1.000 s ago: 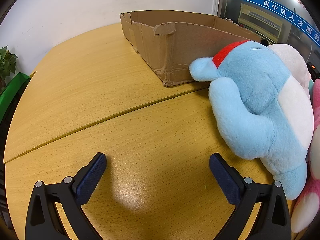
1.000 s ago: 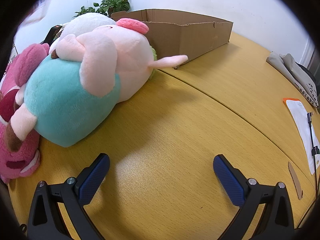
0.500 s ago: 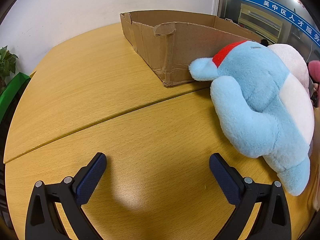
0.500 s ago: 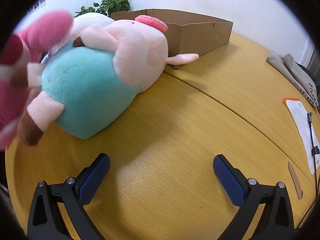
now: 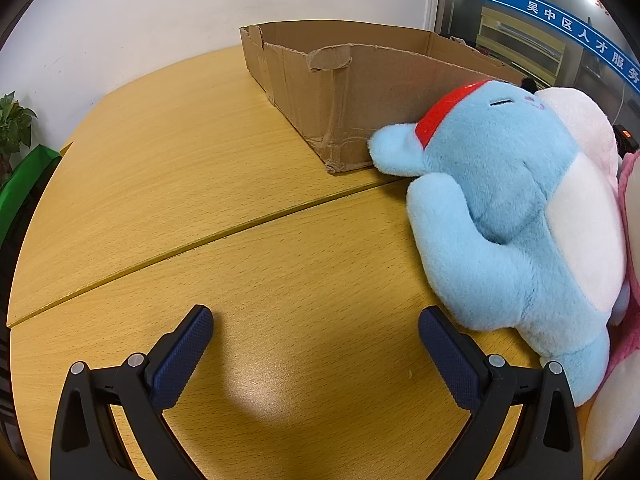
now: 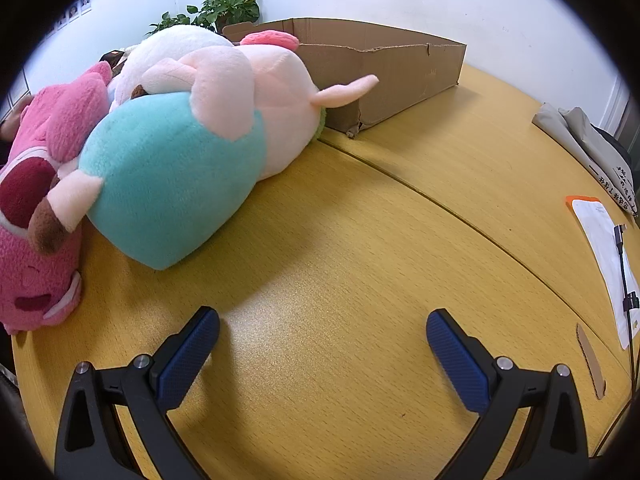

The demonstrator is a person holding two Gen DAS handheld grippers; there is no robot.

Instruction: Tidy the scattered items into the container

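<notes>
The desk point(image 5: 168, 184) is a curved top of light yellow wood grain, with a seam running across it between two sections. A brown cardboard box point(image 5: 360, 92) (its rim torn and dented) sits on the far section. A light blue plush toy point(image 5: 504, 216) lies against the box's near corner, heaped with a pink and teal plush point(image 6: 192, 152) and a deep pink plush point(image 6: 44, 184). Toward the right edge lie a white sheet point(image 6: 604, 256), a folded grey cloth point(image 6: 584, 140) and a cardboard strip point(image 6: 590, 360).
</notes>
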